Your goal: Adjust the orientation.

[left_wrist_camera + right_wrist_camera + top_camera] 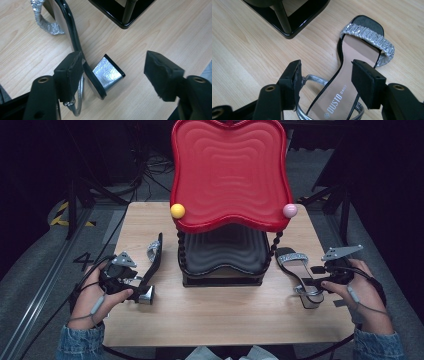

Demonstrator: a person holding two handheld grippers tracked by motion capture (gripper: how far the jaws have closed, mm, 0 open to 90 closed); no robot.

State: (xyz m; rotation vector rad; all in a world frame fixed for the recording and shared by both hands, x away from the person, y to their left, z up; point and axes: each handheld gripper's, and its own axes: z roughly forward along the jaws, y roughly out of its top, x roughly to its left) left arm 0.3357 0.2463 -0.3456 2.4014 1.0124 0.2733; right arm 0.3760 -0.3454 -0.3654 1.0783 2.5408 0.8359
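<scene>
Straddling the heel end of the right sandal [352, 75], the right gripper [325, 82] has its jaws on either side of the insole; whether the pads press cannot be told. The left gripper [113, 75] stands open, one pad touching the left sandal [100, 75], which lies on its side. Both sandals rest on the table [215, 315], flanking the red two-tier rack [227, 175].
</scene>
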